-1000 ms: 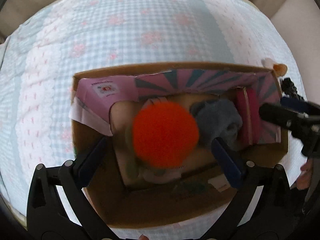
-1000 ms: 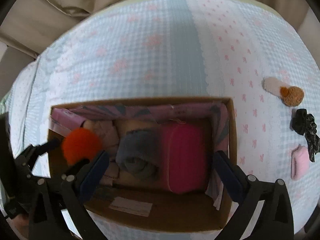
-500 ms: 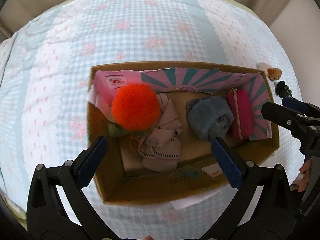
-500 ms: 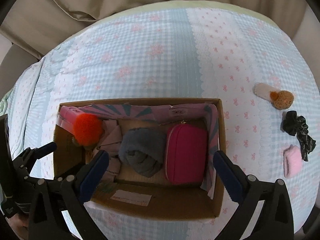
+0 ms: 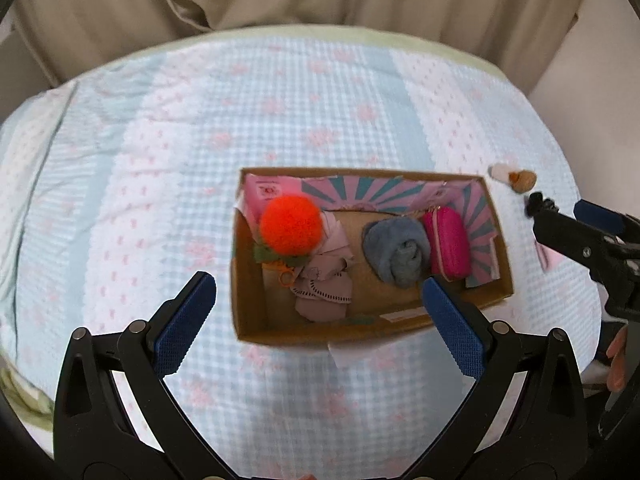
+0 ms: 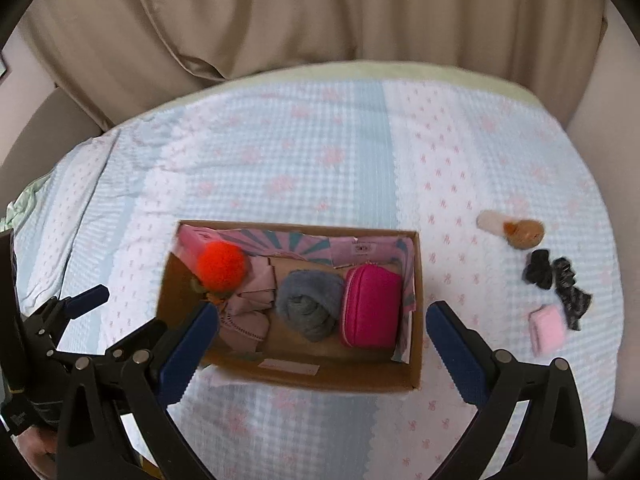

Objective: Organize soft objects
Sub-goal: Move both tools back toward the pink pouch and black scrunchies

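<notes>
An open cardboard box point(image 5: 280, 336) point(image 6: 320, 380) lies on the bed. From left to right it holds an orange pompom point(image 5: 291, 225) point(image 6: 220, 265), a crumpled pink cloth point(image 5: 326, 286) point(image 6: 250, 304), a grey fuzzy roll point(image 5: 396, 250) point(image 6: 308, 304) and a magenta pouch point(image 5: 447, 244) point(image 6: 372, 306). My left gripper point(image 5: 316, 292) hangs open and empty above the box's near side. My right gripper point(image 6: 320, 312) is open and empty too, above the box's front. To the right of the box lie a brown and white plush piece point(image 6: 516, 230), a black scrunchie point(image 6: 558, 280) and a small pink item point(image 6: 548, 328).
A blue and white checked bedspread point(image 6: 320, 152) with pink flowers covers the bed. A beige curtain point(image 6: 320, 12) hangs behind the far edge. In the left wrist view the right gripper's fingers point(image 5: 580, 236) reach in from the right, hiding part of the loose items.
The orange pompom, close to the left gripper's camera a second ago, now rests in the box's left end. Both grippers have drawn up and back from the box, still open.
</notes>
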`<state>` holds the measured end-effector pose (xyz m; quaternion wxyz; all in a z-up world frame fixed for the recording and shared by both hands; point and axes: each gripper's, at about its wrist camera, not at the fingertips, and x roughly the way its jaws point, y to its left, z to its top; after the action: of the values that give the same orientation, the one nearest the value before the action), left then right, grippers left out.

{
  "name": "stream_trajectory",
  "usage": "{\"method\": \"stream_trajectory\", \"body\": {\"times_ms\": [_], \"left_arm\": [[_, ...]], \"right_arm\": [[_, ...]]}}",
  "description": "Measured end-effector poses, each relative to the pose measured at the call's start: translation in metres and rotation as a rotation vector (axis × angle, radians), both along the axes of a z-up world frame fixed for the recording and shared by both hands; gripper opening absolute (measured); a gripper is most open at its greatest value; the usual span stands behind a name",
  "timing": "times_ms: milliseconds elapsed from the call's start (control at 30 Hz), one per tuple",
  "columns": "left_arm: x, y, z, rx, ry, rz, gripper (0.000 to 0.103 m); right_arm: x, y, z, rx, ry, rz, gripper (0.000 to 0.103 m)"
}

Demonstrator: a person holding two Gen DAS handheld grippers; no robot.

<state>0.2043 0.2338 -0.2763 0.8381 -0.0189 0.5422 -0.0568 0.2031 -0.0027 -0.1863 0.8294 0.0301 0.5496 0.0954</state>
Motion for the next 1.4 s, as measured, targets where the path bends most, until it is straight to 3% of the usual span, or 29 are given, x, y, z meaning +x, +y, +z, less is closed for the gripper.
{"method": "stream_trajectory", "body": {"times_ms": [367, 700, 867, 1100, 1400], "left_arm": [[-0.059, 0.006, 0.089, -0.011, -0.152, 0.102, 0.103], [-0.076, -0.014, 0.132, 0.01, -0.224, 0.118, 0.103], [-0.08, -0.047, 0.15, 0.017, -0.274, 0.111, 0.103], [-0.075, -0.118, 0.159, -0.019, -0.284, 0.122, 0.103], [-0.058, -0.25, 0.135, -0.056, -0.224, 0.139, 0.103]], "right_arm": [[-0.051, 0.0, 0.081, -0.027, -0.142, 0.009, 0.103], [-0.07, -0.034, 0.127, -0.039, -0.231, -0.042, 0.103], [-0.073, -0.084, 0.14, -0.055, -0.249, -0.086, 0.103], [-0.071, -0.176, 0.146, -0.09, -0.269, -0.096, 0.103], [-0.047, -0.3, 0.123, -0.104, -0.251, -0.03, 0.103]]}}
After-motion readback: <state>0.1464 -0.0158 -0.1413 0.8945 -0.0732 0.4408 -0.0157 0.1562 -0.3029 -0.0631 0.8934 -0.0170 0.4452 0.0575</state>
